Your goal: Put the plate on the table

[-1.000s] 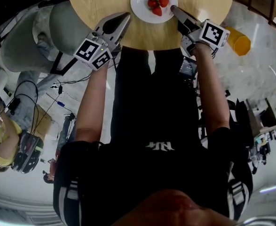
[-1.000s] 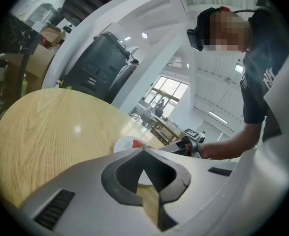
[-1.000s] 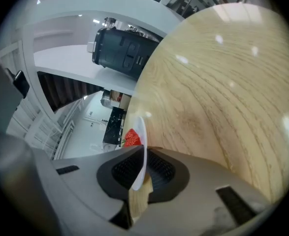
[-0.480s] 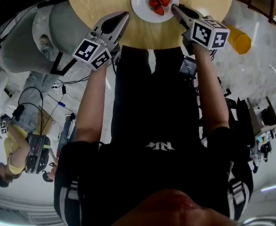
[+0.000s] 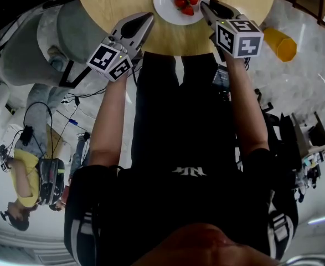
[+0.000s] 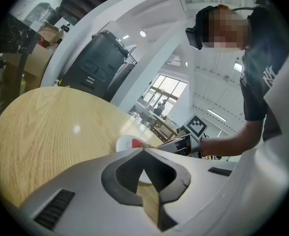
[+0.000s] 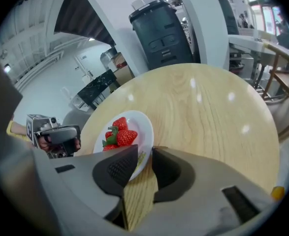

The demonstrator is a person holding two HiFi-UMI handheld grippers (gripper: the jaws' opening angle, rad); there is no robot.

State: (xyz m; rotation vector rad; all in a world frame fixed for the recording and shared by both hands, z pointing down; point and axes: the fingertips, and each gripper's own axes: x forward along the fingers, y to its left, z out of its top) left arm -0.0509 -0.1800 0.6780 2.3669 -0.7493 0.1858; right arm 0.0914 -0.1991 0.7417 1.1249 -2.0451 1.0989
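Both right gripper (image 5: 203,6) jaws have just been opening, plate (image 5: 163,7) rim loose between them; a crooked pullback could drag it; the left gripper (image 5: 149,17) is closed, empty.

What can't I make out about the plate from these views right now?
- Head view: the far rim of the white round plate runs off the top edge.
- Left gripper view: the shut left hand-held gripper covers most of the plate; only a sliver shows.
- Right gripper view: the right hand-held gripper, jaws just been opening with the rim between them, covers the plate's near edge.
- The red strawberries overlap; count unclear.
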